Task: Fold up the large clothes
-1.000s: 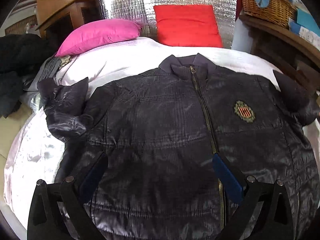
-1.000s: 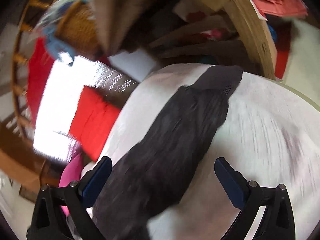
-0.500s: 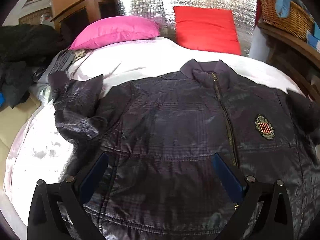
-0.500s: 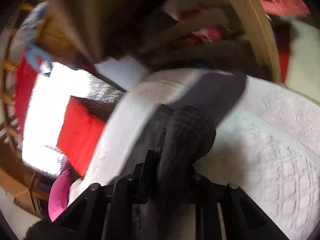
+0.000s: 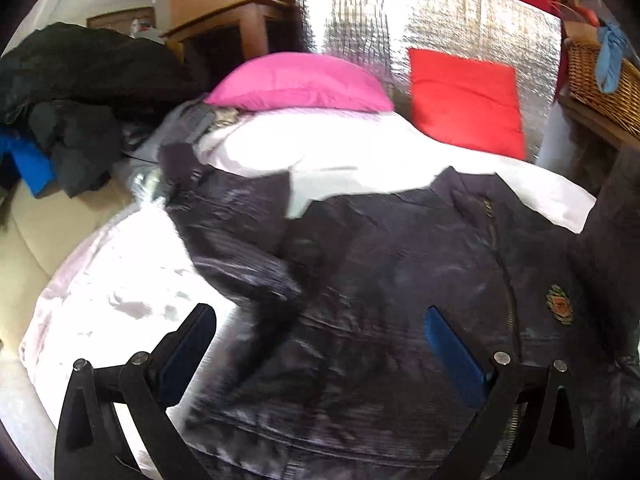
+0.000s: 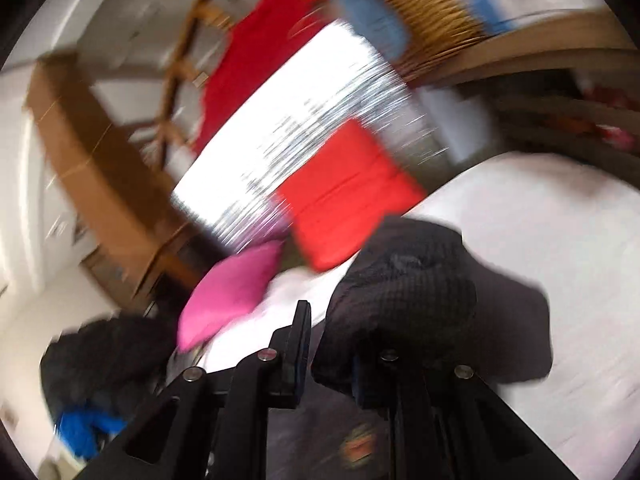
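Note:
A dark quilted jacket (image 5: 400,280) lies front up and zipped on the white bed (image 5: 340,152), with a crest badge (image 5: 559,309) on its chest. Its sleeve on the left (image 5: 240,232) lies crumpled and bent over the bedding. My left gripper (image 5: 318,314) hovers open above the jacket's lower left side with nothing between the fingers. My right gripper (image 6: 332,344) is shut on the other sleeve (image 6: 408,288), which bulges above the jaws, raised off the bed (image 6: 540,220). That raised sleeve (image 5: 616,220) shows as a dark shape at the right edge of the left wrist view.
A pink pillow (image 5: 300,80) and a red cushion (image 5: 464,100) lean at the head of the bed against a silver foil panel (image 5: 440,20). A pile of dark clothes (image 5: 72,92) lies left. A wicker basket (image 5: 600,76) sits on a wooden shelf at the right.
My right gripper closed on the sleeve, then lifted and rolled with it toward the jacket's body. My left gripper shifted left, toward the crumpled sleeve, still open.

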A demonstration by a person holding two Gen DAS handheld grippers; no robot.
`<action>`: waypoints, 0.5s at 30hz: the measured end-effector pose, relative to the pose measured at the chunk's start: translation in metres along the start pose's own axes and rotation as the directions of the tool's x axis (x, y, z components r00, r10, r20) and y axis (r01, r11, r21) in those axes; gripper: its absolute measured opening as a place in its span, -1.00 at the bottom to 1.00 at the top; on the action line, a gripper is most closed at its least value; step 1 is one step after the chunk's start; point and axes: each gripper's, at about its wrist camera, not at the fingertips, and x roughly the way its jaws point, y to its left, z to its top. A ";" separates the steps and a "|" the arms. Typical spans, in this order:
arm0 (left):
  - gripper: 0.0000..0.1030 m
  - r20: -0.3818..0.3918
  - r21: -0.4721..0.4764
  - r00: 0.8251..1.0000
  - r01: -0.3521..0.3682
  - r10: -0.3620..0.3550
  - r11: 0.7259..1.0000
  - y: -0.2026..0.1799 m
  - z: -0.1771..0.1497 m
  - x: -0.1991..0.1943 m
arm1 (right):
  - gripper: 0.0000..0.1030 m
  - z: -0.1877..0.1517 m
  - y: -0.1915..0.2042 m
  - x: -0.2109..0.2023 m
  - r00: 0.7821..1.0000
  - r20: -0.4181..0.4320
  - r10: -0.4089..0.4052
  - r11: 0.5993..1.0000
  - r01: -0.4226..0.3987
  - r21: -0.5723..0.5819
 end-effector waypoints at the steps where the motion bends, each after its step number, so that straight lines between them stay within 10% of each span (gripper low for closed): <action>1: 1.00 0.005 -0.008 1.000 -0.008 0.008 1.000 0.005 0.001 0.000 | -0.64 -0.010 0.012 0.013 0.999 -0.027 0.021 1.000 -0.021 -0.009; 8: 1.00 -0.003 -0.104 1.000 0.007 -0.007 0.995 0.043 0.004 -0.002 | -0.53 -0.106 0.046 0.096 0.922 -0.365 0.131 0.987 -0.086 0.137; 12: 1.00 -0.012 -0.126 0.999 0.033 -0.035 0.991 0.049 0.004 0.000 | 0.83 -0.133 0.029 0.104 0.869 -0.468 0.160 0.980 -0.083 0.182; 15: 1.00 -0.029 -0.124 0.997 0.072 -0.076 0.990 0.042 0.004 0.003 | 0.83 -0.130 0.016 0.078 0.865 -0.471 0.173 0.981 -0.109 0.160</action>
